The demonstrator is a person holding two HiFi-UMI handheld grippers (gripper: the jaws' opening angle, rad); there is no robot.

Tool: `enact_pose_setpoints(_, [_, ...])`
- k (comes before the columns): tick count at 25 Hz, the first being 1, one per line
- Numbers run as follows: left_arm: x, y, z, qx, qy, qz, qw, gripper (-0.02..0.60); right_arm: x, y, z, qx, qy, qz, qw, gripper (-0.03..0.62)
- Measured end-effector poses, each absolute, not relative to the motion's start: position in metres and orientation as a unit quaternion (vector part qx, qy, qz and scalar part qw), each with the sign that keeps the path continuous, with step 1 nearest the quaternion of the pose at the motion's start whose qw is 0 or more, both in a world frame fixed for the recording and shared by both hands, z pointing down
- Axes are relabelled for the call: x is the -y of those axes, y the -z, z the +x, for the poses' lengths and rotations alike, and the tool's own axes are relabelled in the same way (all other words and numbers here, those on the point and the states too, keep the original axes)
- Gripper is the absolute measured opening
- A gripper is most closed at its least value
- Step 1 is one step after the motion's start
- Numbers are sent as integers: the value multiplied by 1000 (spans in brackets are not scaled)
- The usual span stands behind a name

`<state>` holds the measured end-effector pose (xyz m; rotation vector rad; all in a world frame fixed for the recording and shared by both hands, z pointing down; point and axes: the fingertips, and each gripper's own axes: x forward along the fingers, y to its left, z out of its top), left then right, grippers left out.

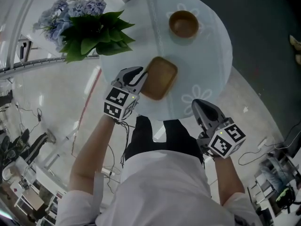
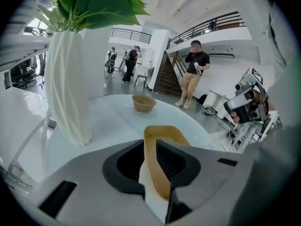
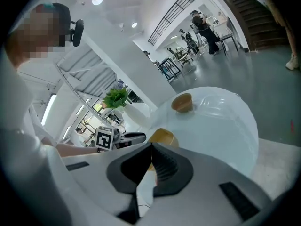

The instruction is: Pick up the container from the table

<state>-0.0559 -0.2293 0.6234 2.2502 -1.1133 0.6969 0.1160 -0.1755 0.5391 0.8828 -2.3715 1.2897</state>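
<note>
A brown square wooden container (image 1: 160,78) sits on the near left part of the round white table (image 1: 209,65). My left gripper (image 1: 140,77) is shut on its left rim. In the left gripper view the container's wall (image 2: 160,173) runs up between the jaws, and its far rim (image 2: 165,132) shows beyond them. My right gripper (image 1: 199,105) hovers at the table's near edge, to the container's right, jaws shut with nothing in them. The right gripper view shows the container (image 3: 163,136) and the left gripper (image 3: 128,139) past its own closed jaws (image 3: 151,146).
A round wooden bowl (image 1: 183,23) stands at the table's far side. A white vase (image 2: 68,88) of green leaves and blue flowers (image 1: 91,29) stands at the table's left, close to the left gripper. A person (image 2: 193,74) stands far off; cables and equipment lie on the floor.
</note>
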Motion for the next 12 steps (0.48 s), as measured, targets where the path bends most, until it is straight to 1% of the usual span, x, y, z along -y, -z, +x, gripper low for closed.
enact_pose_setpoints(5, [227,-638,-56,400,-279,830,272,107,171,-548,117,823,-454,304,155,23])
enact_pose_setpoints(12, [226,-656,-53,397,-297,822,281,110,161,-563,120,815,-466,303,163,22])
